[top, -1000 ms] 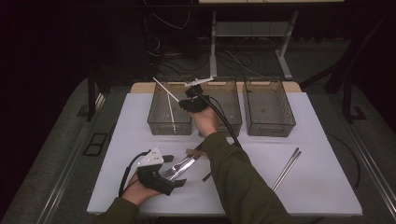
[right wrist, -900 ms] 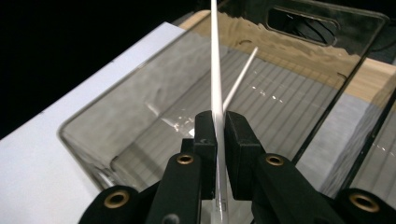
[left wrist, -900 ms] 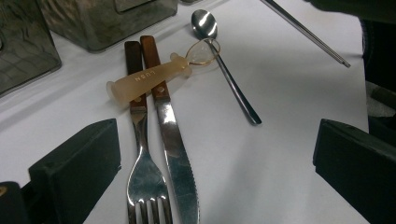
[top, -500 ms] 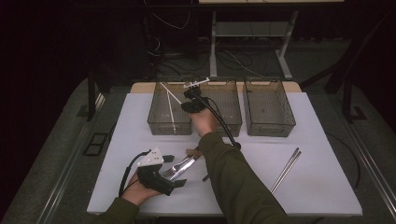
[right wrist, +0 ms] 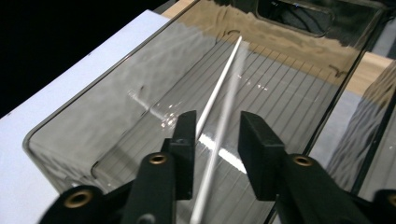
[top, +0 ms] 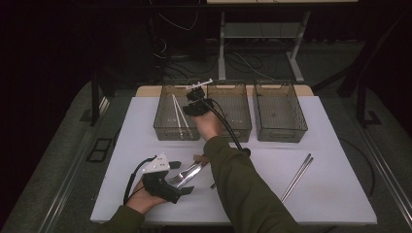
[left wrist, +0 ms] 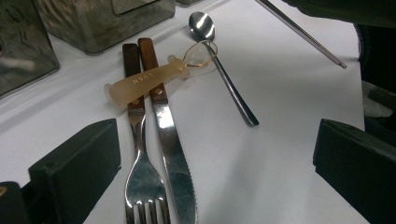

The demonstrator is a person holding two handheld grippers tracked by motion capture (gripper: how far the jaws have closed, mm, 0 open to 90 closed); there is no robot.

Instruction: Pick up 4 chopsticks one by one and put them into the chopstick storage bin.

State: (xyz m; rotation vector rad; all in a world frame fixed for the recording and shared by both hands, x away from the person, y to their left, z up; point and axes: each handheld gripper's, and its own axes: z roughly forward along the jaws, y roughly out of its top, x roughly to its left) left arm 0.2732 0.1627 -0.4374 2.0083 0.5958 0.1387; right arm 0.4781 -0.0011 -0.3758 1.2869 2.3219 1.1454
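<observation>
My right gripper (top: 194,104) hovers over the left of three smoky clear bins (top: 165,128). Its jaws have just been opening, and they stand apart. In the right gripper view (right wrist: 217,126) a pair of white chopsticks (right wrist: 224,79) runs between the jaws without touching the pads; one stick is blurred. From above, the white chopsticks (top: 179,114) lie slanted inside the left bin. My left gripper (top: 181,177) rests on the white table, open. Between its jaws (left wrist: 215,177) lie a wooden-handled fork (left wrist: 140,182) and knife (left wrist: 173,154).
An amber plastic spoon (left wrist: 144,81) lies across the fork and knife handles, with a steel spoon (left wrist: 224,79) beside it. Metal chopsticks (top: 296,177) lie at the right front. The middle bin (top: 243,131) and right bin (top: 282,133) stand beside the left one.
The white chopsticks, which stuck out up and to the left from my right gripper, have dropped into the left bin as the jaws parted. The left gripper has not moved.
</observation>
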